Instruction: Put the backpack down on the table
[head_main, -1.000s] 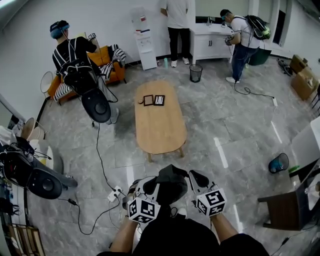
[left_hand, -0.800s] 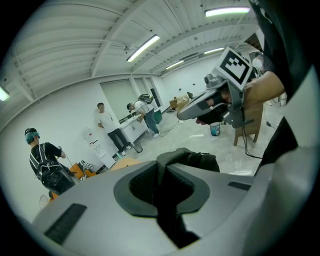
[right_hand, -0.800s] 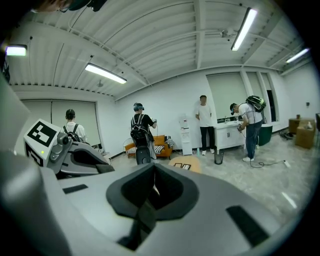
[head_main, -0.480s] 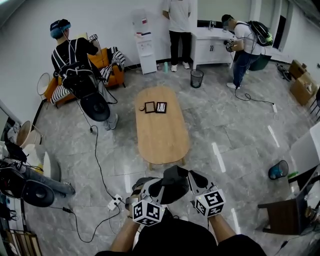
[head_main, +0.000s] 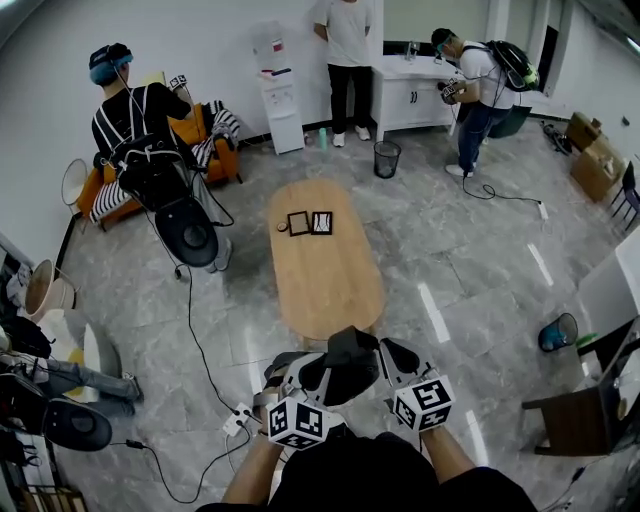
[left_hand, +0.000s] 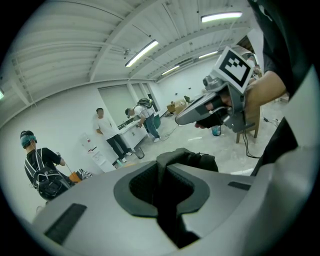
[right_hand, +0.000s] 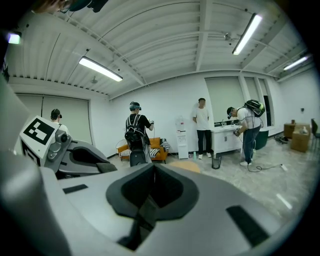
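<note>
Here, in the head view, the black backpack (head_main: 347, 372) is up between the two hand-held grippers, at the near edge of the scene, close in front of the person. The left gripper (head_main: 312, 372) is at its left side and the right gripper (head_main: 388, 355) at its right side, and the bag's dark bulk fills the space between them. In the left gripper view the jaws are closed on a black band of the backpack, which runs down through the gap, and more of the bag bulges just beyond the tips. In the right gripper view the jaws are also closed, with a dark strap pinched between them.

The backpack is not on the table. The oval wooden table (head_main: 330, 280) stands just beyond it, and the top of the bag meets the table's near end in the picture. Two small frames (head_main: 298, 223) lie side by side on the far part of the tabletop, well apart from the bag.
</note>
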